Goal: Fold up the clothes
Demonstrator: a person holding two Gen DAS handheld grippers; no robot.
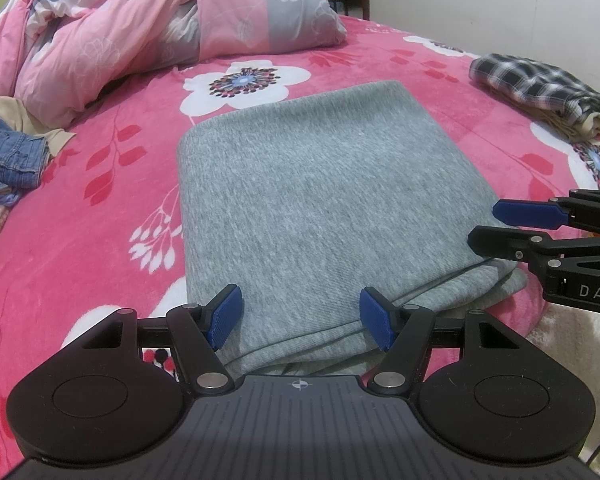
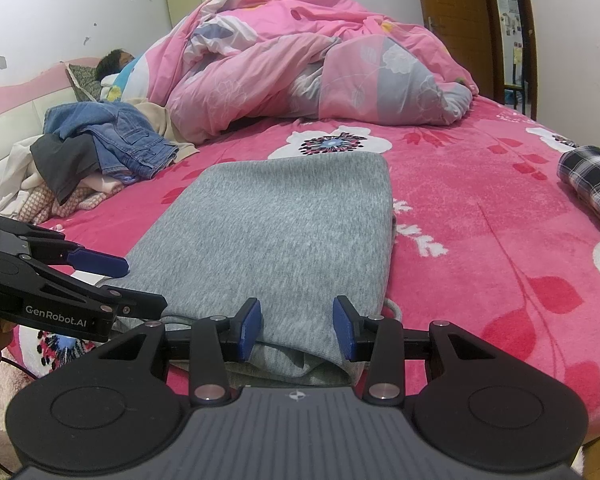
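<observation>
Grey garment (image 1: 324,208): lay folded into a rectangle on the pink bedspread (image 1: 100,240), long axis running away from both cameras; the near end showed stacked layers and a loose edge hanging toward the bed's near side.
Left gripper (image 1: 301,317): jaws stood apart over the garment's near left part; the blue pads (image 1: 225,316) flanked the cloth without pinching it. In the right wrist view it entered from the left edge (image 2: 140,284), one finger above the cloth, the other low at its corner.
Right gripper (image 2: 296,330): jaws stood apart, narrower than the left's, straddling the near right part of the garment; cloth rose between the pads (image 2: 251,328), but no pinch showed. In the left wrist view it came in from the right (image 1: 484,224), tips at the garment's right edge.
Whether cloth was gripped: neither pair of pads pressed on it, so far as could be seen.
Plaid garment (image 1: 540,92): folded, well apart to the right of the grey one, near the bed's edge.
Jeans (image 2: 124,140): heaped with other unfolded clothes (image 2: 60,192) at the left, well clear of the grey garment.
Quilt (image 2: 300,60): pink and grey, bunched at the far side of the bed.
Person (image 2: 114,62): lay at the far left under the quilt, head on a pillow (image 2: 84,80).
Door (image 2: 452,20): brown, at the far right behind the bed.
</observation>
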